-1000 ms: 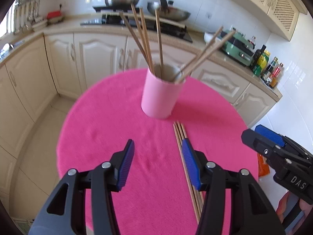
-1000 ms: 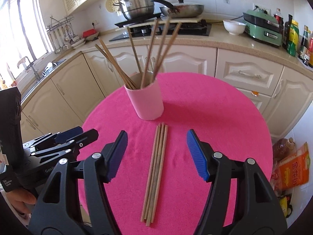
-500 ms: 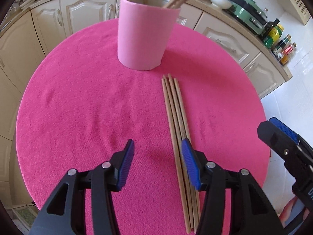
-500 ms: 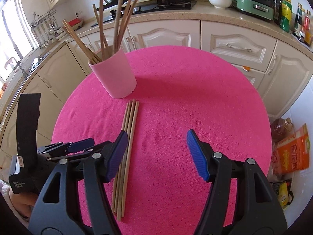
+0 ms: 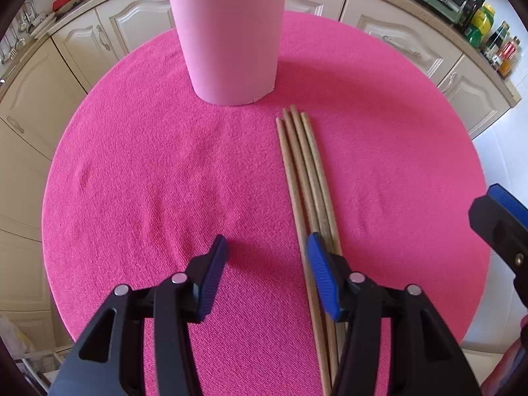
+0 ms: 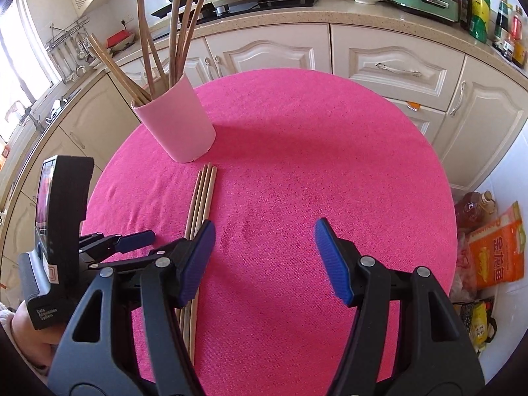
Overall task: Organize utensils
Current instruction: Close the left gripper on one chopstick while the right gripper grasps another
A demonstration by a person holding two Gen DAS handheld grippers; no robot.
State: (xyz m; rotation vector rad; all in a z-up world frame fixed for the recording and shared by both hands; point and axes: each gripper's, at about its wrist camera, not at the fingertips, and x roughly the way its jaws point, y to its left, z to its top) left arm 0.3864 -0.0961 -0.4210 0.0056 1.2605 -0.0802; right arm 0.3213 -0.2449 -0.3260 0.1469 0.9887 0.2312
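Both grippers, left gripper (image 5: 266, 272) and right gripper (image 6: 264, 260), hang open over the pink tabletop (image 5: 132, 165); loose chopsticks (image 5: 305, 171) lie at frame centre below the pink cup (image 5: 227, 39).

Counter (image 5: 132, 165): round, covered in a pink cloth.
Pink cup (image 5: 229, 36): upright near the counter's far edge, wooden sticks rising out of its top.
Chopsticks (image 5: 307, 178): four wooden ones lying side by side, tips just short of the cup, running back toward the near edge.
Left gripper (image 5: 265, 257): jaws apart over bare cloth, its right finger lying over the chopsticks.
Right gripper (image 5: 501, 217): one blue-padded finger at the counter's right edge.
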